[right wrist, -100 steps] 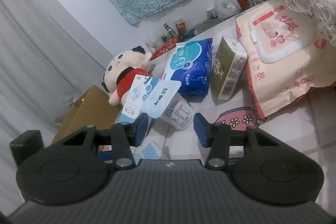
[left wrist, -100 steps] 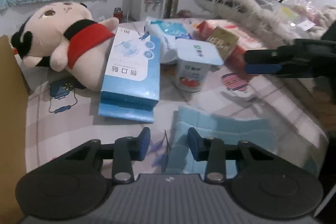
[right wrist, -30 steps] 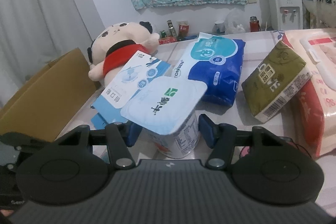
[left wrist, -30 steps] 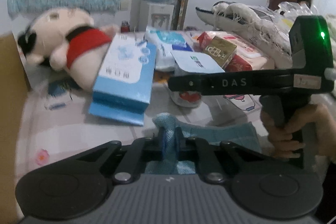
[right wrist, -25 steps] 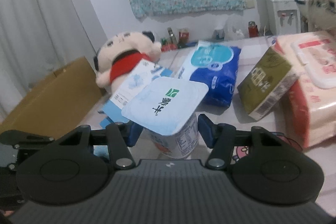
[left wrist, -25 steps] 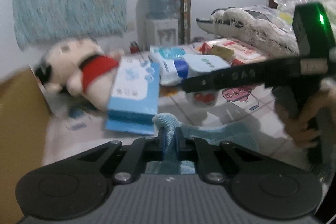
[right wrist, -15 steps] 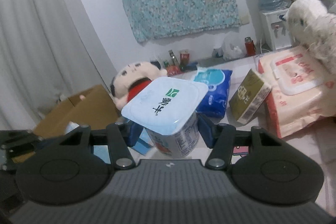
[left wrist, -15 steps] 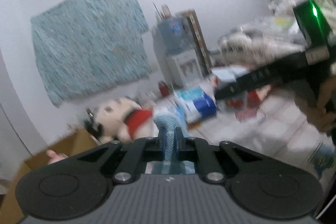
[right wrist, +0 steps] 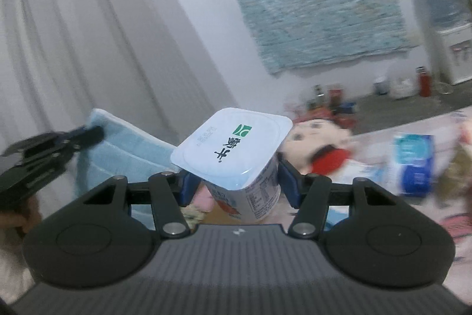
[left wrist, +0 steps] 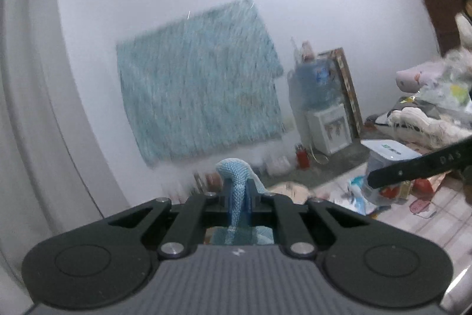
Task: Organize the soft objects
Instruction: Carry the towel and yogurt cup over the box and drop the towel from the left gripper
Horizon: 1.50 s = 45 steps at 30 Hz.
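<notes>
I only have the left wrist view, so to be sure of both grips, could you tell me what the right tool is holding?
Observer: The right tool is clamped on a yogurt cup, pads against its sides.
Operator: Thank you. Is the cup upright?
Observer: No, it tilts, with its white foil lid facing the camera.
Operator: And how does my blue cloth hang?
Observer: From the right wrist view, the blue cloth hangs as a broad folded sheet below the left tool, clear of the table.
</notes>
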Motion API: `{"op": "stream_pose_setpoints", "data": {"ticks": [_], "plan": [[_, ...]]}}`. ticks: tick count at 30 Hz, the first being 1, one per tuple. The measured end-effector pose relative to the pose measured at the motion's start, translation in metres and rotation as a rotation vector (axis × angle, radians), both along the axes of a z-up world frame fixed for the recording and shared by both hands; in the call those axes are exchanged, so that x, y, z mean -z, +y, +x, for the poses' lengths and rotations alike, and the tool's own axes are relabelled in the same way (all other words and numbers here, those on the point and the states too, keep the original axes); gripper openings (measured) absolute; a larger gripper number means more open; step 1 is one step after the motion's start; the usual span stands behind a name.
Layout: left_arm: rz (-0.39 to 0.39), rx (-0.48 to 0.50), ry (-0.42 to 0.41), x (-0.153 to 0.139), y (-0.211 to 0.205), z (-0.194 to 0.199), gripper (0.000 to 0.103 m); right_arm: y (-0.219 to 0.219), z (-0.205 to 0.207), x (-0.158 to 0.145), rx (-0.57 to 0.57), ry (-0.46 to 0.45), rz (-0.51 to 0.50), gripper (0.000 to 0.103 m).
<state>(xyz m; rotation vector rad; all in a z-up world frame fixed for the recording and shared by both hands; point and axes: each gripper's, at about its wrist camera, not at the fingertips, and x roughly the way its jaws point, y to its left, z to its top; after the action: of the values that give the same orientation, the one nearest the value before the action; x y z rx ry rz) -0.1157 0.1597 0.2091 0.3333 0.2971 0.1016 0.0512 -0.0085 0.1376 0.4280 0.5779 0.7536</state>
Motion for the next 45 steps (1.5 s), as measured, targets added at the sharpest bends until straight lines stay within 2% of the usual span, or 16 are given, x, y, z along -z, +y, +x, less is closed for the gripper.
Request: {"op": "stream_pose_setpoints", "data": {"ticks": [3, 6, 10, 14, 20, 24, 25, 27, 30, 33, 36, 38, 39, 40, 41, 45], "plan": [[-0.152, -0.032, 0.104, 0.012, 0.051, 0.024, 0.009, 0.035, 0.003, -0.011, -0.066, -0.024, 0.016, 0.056], [-0.31, -0.106, 0.264, 0.054, 0.111, 0.073, 0.009, 0.064, 0.008, -0.014, -0.106, 0.002, 0.031, 0.056], [-0.254, -0.126, 0.342, 0.09, 0.135, 0.108, 0.009, 0.097, 0.014, -0.007, -0.144, 0.014, 0.01, 0.056], [-0.3, -0.062, 0.316, 0.082, 0.136, 0.11, 0.009, 0.117, 0.022, 0.007, -0.166, 0.048, -0.008, 0.056], [-0.586, -0.076, 0.346, 0.084, 0.174, 0.116, 0.009, 0.121, 0.031, 0.024, -0.171, 0.055, -0.019, 0.056], [-0.677, -0.19, 0.519, 0.14, 0.208, 0.146, 0.009, 0.124, 0.039, 0.029, -0.177, 0.063, -0.01, 0.056], [-0.675, -0.218, 0.56, 0.155, 0.215, 0.153, 0.009, 0.126, 0.04, 0.03, -0.184, 0.062, -0.016, 0.056], [-0.57, -0.268, 0.631, 0.18, 0.221, 0.166, 0.009, 0.13, 0.043, 0.032, -0.193, 0.066, -0.02, 0.056], [-0.538, -0.324, 0.659, 0.198, 0.233, 0.172, 0.009, 0.14, 0.047, 0.036, -0.222, 0.07, -0.031, 0.056], [-0.379, -0.338, 0.66, 0.201, 0.227, 0.176, 0.012, 0.149, 0.051, 0.04, -0.24, 0.064, -0.04, 0.056], [-0.266, -0.323, 0.68, 0.201, 0.218, 0.179, 0.031, 0.152, 0.05, 0.04, -0.254, 0.077, -0.025, 0.056], [-0.212, -0.316, 0.622, 0.192, 0.211, 0.174, 0.045, 0.154, 0.049, 0.041, -0.261, 0.078, -0.023, 0.056], [-0.189, -0.301, 0.588, 0.186, 0.208, 0.169, 0.043, 0.156, 0.048, 0.041, -0.268, 0.077, -0.026, 0.056], [-0.181, -0.286, 0.566, 0.18, 0.205, 0.165, 0.028, 0.156, 0.047, 0.042, -0.269, 0.077, -0.028, 0.056], [-0.199, -0.263, 0.571, 0.177, 0.205, 0.164, 0.005, 0.157, 0.047, 0.043, -0.271, 0.081, -0.029, 0.056], [-0.35, -0.195, 0.72, 0.201, 0.205, 0.188, 0.002, 0.159, 0.049, 0.049, -0.268, 0.106, -0.038, 0.056]]}}
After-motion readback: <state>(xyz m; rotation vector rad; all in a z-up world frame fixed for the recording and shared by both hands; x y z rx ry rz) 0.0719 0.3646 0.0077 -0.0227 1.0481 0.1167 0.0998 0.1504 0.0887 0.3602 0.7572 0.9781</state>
